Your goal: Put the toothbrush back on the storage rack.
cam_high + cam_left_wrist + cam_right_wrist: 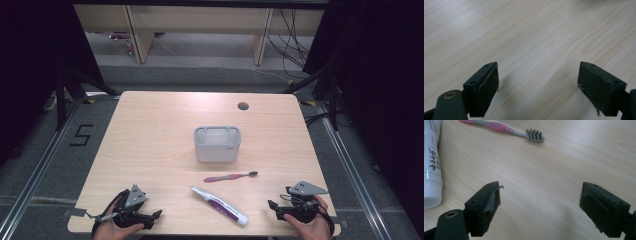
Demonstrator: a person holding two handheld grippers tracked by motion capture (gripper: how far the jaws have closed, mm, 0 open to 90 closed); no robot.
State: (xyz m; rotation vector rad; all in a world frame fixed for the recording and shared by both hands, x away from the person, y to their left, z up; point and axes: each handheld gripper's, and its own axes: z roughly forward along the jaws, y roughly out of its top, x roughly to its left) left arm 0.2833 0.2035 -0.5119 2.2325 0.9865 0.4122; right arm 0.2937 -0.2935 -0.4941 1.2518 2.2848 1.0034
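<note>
A pink and grey toothbrush (231,176) (504,128) lies flat in front of a grey holder cup (217,144) at the table's middle. A white and purple toothpaste tube (219,204) (431,162) lies nearer the front edge. My left gripper (159,214) (537,87) rests at the front left, jaws wide apart over bare wood, open and empty. My right gripper (271,205) (540,208) rests at the front right, jaws also wide apart and open, with nothing between them. It points toward the tube and the toothbrush, which lie apart from it.
The light wooden table (150,145) has a dark cable hole (243,106) near its back edge. Grey floor with rails surrounds it, and black curtains stand at both sides. A person's hands (310,227) hold both grippers at the front edge.
</note>
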